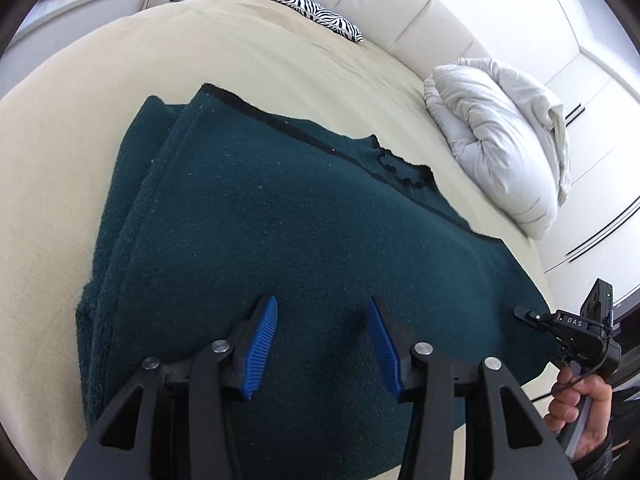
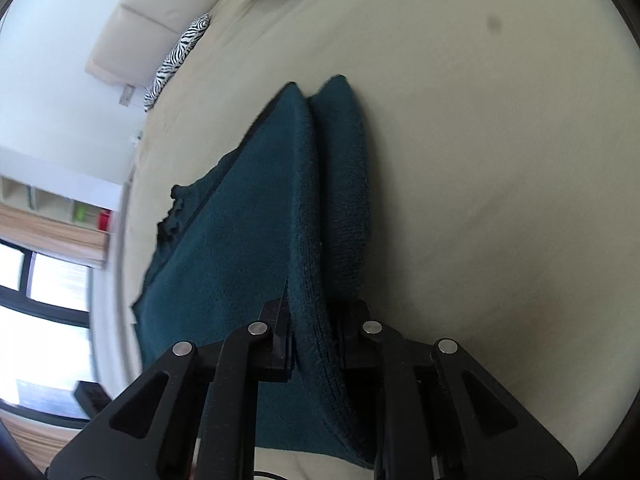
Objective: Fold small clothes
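Observation:
A dark teal knit sweater (image 1: 280, 216) with black trim lies partly folded on the cream bed (image 1: 100, 92). My left gripper (image 1: 322, 320) is open, its blue pads (image 1: 262, 344) just above the sweater's near part, holding nothing. My right gripper (image 2: 314, 336) is shut on a folded edge of the sweater (image 2: 256, 216), which rises between the jaws; a second teal fold lies to its right. The right gripper also shows in the left wrist view (image 1: 524, 314) at the sweater's right edge, held by a hand.
A crumpled white duvet (image 1: 504, 140) lies on the bed at the right, a zebra-print cushion (image 1: 312, 10) by the padded headboard (image 1: 400, 4). White wardrobe doors (image 1: 600, 152) stand to the far right. A window and wooden shelf (image 2: 52, 232) show beyond the bed's edge.

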`<state>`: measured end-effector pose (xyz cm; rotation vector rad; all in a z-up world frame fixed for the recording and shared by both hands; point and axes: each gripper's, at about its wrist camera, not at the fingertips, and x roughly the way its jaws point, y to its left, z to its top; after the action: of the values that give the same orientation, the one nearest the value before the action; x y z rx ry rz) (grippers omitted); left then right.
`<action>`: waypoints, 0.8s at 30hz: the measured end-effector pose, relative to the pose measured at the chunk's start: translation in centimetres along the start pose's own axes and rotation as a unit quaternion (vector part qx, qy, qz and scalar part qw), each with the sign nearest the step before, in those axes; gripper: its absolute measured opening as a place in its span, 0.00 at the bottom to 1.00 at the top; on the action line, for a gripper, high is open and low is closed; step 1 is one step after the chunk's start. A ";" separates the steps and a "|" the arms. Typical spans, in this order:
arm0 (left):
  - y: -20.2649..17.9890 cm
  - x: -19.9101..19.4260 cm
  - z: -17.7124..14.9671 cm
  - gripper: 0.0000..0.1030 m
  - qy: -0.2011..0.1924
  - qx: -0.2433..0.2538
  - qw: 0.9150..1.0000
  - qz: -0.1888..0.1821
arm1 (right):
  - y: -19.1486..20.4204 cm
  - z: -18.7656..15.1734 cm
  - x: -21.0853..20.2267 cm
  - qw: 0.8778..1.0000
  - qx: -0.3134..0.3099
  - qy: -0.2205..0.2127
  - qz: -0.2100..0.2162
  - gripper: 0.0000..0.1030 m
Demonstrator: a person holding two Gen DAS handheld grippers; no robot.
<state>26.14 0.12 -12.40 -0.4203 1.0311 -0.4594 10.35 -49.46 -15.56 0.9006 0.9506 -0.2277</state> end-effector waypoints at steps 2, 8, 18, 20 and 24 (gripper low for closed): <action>0.9 -0.6 0.3 0.42 -0.002 -0.020 1.000 -0.023 | 4.1 -0.8 -0.5 0.997 -0.061 -0.020 -0.043 0.12; 4.7 -4.5 1.4 0.52 -0.051 -0.082 0.994 -0.057 | 21.9 -9.2 1.0 0.928 -0.362 -0.041 -0.075 0.12; 5.0 -4.0 3.0 0.60 -0.030 -0.106 0.988 -0.109 | 28.8 -21.7 9.0 0.797 -0.591 -0.022 -0.120 0.13; 4.2 -3.5 3.6 0.61 -0.025 -0.097 0.989 -0.109 | 28.6 -22.0 8.4 0.794 -0.597 -0.030 -0.114 0.14; 5.3 -3.4 4.1 0.61 -0.019 -0.122 0.985 -0.119 | 28.6 -23.7 8.6 0.750 -0.646 -0.043 -0.135 0.16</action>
<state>29.17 6.80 -10.94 -0.7735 1.0088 -0.5380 16.31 -11.96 -12.37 -0.5442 0.8840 0.1714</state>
